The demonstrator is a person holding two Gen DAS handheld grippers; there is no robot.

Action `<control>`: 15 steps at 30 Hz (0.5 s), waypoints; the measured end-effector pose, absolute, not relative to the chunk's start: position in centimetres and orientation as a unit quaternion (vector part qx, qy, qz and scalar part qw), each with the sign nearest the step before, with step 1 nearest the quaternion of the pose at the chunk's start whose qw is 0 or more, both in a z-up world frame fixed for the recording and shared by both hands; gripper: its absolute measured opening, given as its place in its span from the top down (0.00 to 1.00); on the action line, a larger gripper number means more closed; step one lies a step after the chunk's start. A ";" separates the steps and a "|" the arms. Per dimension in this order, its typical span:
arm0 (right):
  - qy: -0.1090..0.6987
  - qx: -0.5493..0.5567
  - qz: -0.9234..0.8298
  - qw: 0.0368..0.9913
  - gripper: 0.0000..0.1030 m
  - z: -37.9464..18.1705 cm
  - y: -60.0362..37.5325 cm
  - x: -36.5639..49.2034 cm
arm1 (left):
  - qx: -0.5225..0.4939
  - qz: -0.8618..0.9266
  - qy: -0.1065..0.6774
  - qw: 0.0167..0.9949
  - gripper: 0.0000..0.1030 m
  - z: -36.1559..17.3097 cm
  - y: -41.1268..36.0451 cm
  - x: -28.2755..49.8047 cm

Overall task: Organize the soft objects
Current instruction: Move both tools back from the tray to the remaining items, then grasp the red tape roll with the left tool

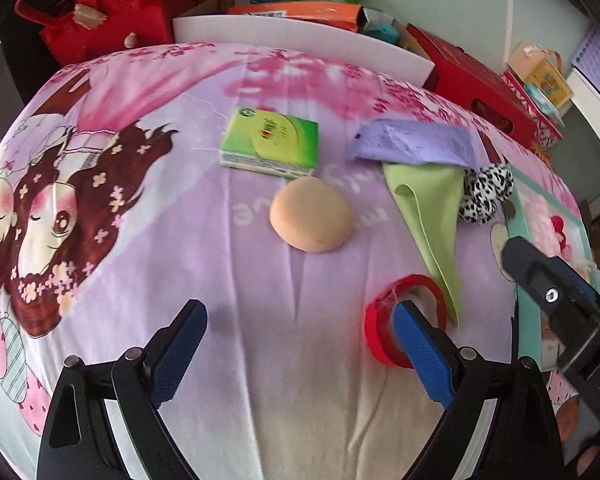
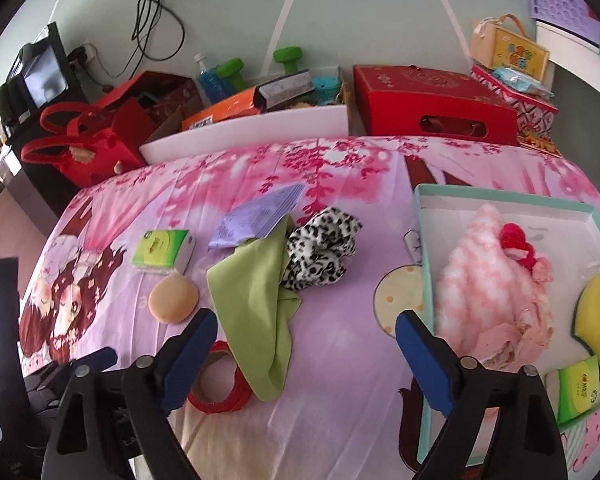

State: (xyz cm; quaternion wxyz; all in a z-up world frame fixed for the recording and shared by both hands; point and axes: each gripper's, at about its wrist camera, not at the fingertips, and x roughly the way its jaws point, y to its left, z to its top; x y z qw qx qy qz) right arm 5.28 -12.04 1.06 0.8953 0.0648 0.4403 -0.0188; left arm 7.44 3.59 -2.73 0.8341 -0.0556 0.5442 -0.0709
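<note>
- Grippers: the left gripper [image 1: 300, 332] and the right gripper [image 2: 305, 344] both hover over the bedsheet [image 1: 228, 280] with fingers spread wide, holding nothing.
- Loose soft things on the sheet: tissue pack [image 1: 270, 142], beige sponge [image 1: 311, 216], purple packet [image 1: 411, 142] overlapping the green cloth [image 1: 429, 208], spotted scrunchie [image 1: 485, 192] beside it.
- Red tape roll [image 1: 383, 320] lies by the left gripper's right finger.
- Box [image 2: 507, 204] to the right holds a pink towel [image 2: 487, 272], a yellow sponge [image 2: 597, 312] and a second tissue pack [image 2: 577, 388].
</note>
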 end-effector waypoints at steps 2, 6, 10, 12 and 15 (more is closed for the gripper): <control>0.449 0.064 -0.014 0.891 0.16 0.6 -11.9 5.4 | -0.048 -0.073 0.544 0.835 0.08 -2.7 3.3 7.4; 0.459 0.074 -0.015 0.885 0.17 0.0 -12.3 5.6 | -0.039 -0.077 0.544 0.835 0.08 -2.7 3.1 7.3; 0.458 0.082 -0.028 0.885 0.17 0.0 -13.1 5.4 | -0.028 -0.086 0.542 0.835 0.08 -2.5 2.7 7.2; 0.457 0.087 -0.032 0.884 0.17 0.1 -13.4 5.4 | -0.024 -0.097 0.541 0.835 0.08 -2.5 2.2 7.3; 0.456 0.091 -0.035 0.885 0.17 0.2 -13.7 5.3 | -0.012 -0.117 0.540 0.834 0.08 -2.6 1.2 7.1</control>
